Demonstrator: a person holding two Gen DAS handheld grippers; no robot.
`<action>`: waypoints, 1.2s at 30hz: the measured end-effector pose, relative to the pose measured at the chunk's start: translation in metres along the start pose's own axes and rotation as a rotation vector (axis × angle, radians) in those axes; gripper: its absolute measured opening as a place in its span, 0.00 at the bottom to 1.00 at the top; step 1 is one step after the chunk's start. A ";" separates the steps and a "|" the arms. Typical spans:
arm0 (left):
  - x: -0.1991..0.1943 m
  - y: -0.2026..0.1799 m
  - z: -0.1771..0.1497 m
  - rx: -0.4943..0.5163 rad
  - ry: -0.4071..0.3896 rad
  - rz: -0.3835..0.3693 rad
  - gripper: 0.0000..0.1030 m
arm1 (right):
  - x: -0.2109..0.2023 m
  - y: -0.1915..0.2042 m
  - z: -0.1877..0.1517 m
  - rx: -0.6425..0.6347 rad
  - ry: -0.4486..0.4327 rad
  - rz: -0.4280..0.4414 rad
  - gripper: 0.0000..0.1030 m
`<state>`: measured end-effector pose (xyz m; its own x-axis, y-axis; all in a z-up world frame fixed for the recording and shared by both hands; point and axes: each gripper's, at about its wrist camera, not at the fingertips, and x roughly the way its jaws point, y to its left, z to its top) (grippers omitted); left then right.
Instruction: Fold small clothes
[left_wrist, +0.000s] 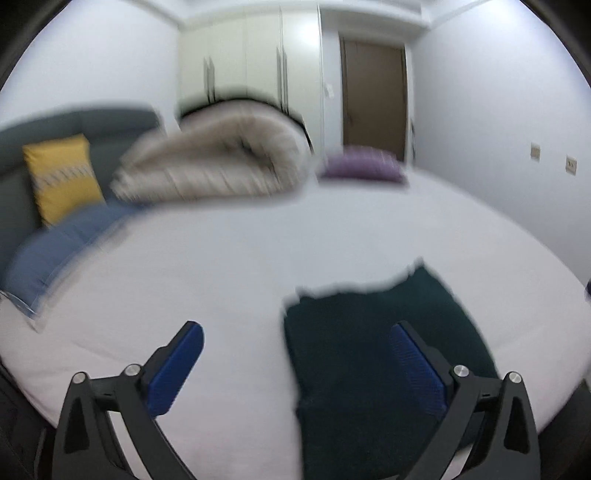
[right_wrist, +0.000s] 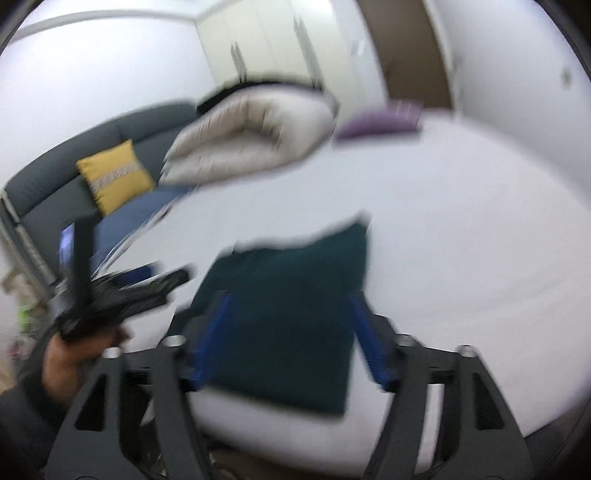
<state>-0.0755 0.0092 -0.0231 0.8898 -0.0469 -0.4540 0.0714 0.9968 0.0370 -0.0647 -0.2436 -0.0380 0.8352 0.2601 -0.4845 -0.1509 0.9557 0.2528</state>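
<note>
One dark green garment (left_wrist: 373, 354) on the white bed (left_wrist: 229, 258); one yellow cushion (left_wrist: 61, 177) at nine o'clock; one blue pillow (left_wrist: 55, 251); one rolled beige duvet (left_wrist: 218, 158) at twelve o'clock; one purple folded cloth (left_wrist: 364, 166); two grippers, left gripper (left_wrist: 295, 365) and right gripper (right_wrist: 290, 336).

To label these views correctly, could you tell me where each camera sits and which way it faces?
Left wrist: on the left hand-held gripper, open, facing across the white bed toward the wardrobe; dark green garment lower right.
Right wrist: on the right hand-held gripper, open over the garment; the left hand shows.
Shared: bed, garment, rolled duvet.
</note>
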 end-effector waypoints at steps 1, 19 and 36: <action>-0.015 0.000 0.003 0.007 -0.046 0.017 1.00 | -0.012 0.004 0.005 -0.012 -0.060 -0.025 0.87; -0.108 0.001 0.078 0.099 -0.135 0.100 1.00 | -0.141 0.050 0.087 -0.121 -0.372 -0.086 1.00; -0.006 0.005 -0.007 -0.059 0.339 0.049 1.00 | -0.048 0.012 0.053 0.013 0.142 -0.327 1.00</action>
<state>-0.0832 0.0146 -0.0264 0.6905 0.0152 -0.7232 -0.0023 0.9998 0.0188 -0.0782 -0.2522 0.0323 0.7566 -0.0414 -0.6526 0.1195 0.9900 0.0757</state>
